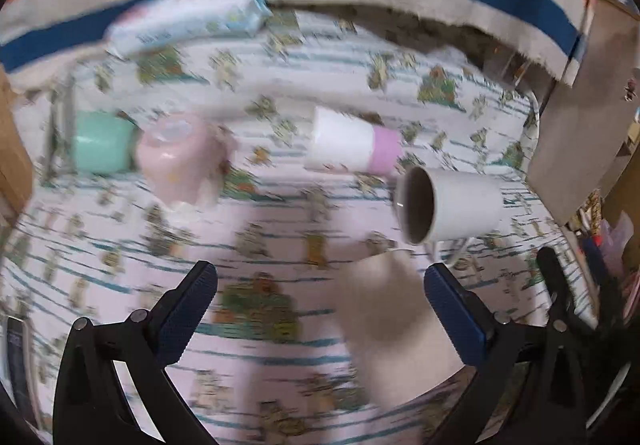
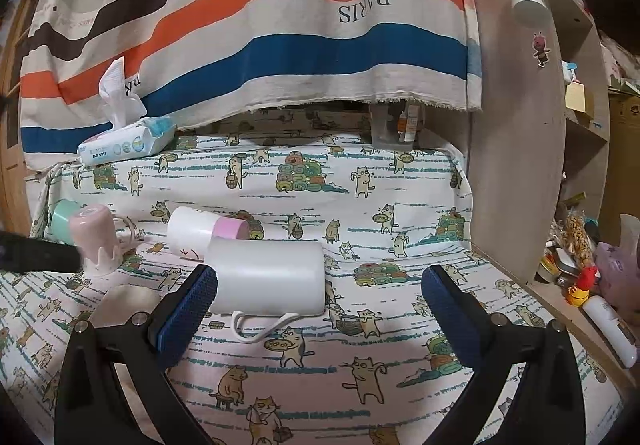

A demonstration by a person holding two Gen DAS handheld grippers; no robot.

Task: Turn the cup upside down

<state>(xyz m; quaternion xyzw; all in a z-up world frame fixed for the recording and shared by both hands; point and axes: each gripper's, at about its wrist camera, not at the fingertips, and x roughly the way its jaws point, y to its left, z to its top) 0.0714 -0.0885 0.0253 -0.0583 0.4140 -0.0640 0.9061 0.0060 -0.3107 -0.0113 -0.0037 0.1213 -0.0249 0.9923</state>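
Note:
A white mug (image 2: 266, 277) lies on its side on the cat-print cloth, handle against the cloth, just ahead of my open right gripper (image 2: 318, 291). In the left wrist view the same mug (image 1: 460, 205) lies with its dark mouth to the left. A blurred beige cup (image 1: 394, 325) sits upside down between the jaws of my open left gripper (image 1: 320, 287), untouched; it also shows in the right wrist view (image 2: 128, 303). A white and pink cup (image 2: 206, 231) lies on its side. A pink cup (image 2: 96, 241) stands upside down. A mint cup (image 2: 64, 219) sits behind it.
A pack of baby wipes (image 2: 128, 143) rests at the back left under a striped hanging cloth (image 2: 280, 25). A wooden shelf side (image 2: 516, 165) borders the right. Bottles and toys (image 2: 592, 293) lie on a ledge at the right. My left gripper's dark arm (image 2: 36, 257) enters from the left.

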